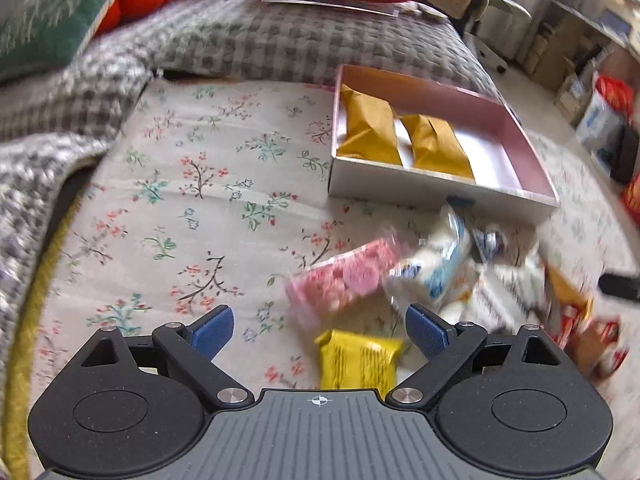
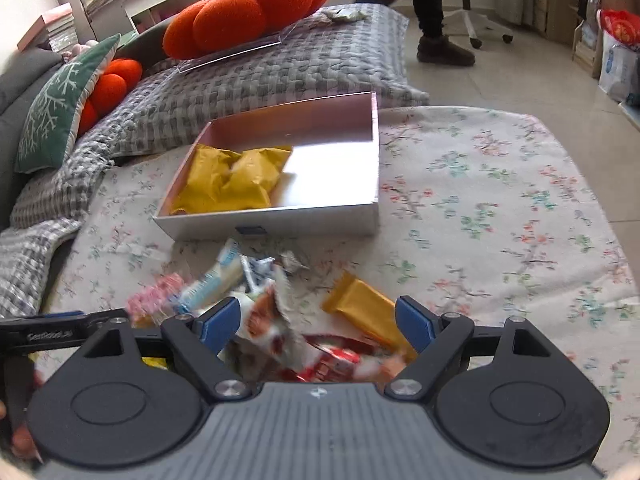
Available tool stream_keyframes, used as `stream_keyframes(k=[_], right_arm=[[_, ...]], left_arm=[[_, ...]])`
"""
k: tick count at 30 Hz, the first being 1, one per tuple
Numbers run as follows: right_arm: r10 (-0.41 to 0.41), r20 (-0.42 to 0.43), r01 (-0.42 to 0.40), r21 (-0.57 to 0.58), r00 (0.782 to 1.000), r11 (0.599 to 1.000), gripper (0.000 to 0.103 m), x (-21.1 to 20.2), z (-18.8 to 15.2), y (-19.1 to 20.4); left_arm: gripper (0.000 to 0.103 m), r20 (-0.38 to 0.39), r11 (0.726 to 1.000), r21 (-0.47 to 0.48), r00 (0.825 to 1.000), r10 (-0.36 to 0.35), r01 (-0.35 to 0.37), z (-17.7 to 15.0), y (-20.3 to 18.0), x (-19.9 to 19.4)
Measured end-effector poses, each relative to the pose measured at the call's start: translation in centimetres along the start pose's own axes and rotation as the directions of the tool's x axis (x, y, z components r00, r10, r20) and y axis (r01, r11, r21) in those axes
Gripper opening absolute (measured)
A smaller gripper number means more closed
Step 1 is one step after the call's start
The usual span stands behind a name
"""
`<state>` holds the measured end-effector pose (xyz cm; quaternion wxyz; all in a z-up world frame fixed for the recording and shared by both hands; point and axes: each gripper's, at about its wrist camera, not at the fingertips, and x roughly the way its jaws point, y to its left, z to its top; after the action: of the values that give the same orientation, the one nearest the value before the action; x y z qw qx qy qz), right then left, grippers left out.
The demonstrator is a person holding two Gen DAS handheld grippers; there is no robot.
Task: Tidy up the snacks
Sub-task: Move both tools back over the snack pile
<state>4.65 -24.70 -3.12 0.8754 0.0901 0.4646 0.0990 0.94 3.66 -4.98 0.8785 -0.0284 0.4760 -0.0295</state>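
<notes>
An open box with a pink lining [image 1: 440, 190] [image 2: 280, 220] lies on the floral sheet and holds two yellow packets [image 1: 368, 128] [image 2: 232, 180] at its left end. In front of it is a loose pile of snacks: a pink packet [image 1: 344, 276], a white and blue packet [image 1: 436, 264], a yellow packet [image 1: 358, 364], a golden bar [image 2: 368, 312] and a red and white packet [image 2: 332, 356]. My left gripper [image 1: 319, 330] hovers open above the pile's left side, over the yellow packet. My right gripper [image 2: 319, 320] is open above the red and white packet, gripping nothing.
The floral sheet [image 1: 192, 200] covers a low surface. A grey checked blanket [image 2: 248, 76], orange pumpkin cushions [image 2: 244, 12] and a green pillow [image 2: 60, 104] lie behind the box. A person's leg and shoe [image 2: 444, 52] stand by an office chair on the tiled floor, with bags at the right.
</notes>
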Motion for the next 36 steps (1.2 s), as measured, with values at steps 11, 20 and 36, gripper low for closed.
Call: stream_keyframes(k=[11, 20, 36], right_arm=[[-0.070, -0.017, 0.071, 0.051, 0.997, 0.996, 0.077, -0.4, -1.8, -1.9], [-0.015, -0.021, 0.018, 0.138, 1.000, 0.990, 0.075, -1.8, -1.9, -4.1], [-0.063, -0.120, 0.069, 0.045, 0.991, 0.997, 0.059, 0.0, -3.7, -3.8]], left_arm=[[0.095, 0.019, 0.969, 0.076, 0.972, 0.233, -0.233, -1.5, -0.4, 1.0], [0.095, 0.068, 0.899, 0.166, 0.914, 0.399, -0.405, -1.9, -0.4, 1.7], [0.095, -0.057, 0.997, 0.004, 0.995, 0.082, -0.082, -3.2, -1.3, 1.6]])
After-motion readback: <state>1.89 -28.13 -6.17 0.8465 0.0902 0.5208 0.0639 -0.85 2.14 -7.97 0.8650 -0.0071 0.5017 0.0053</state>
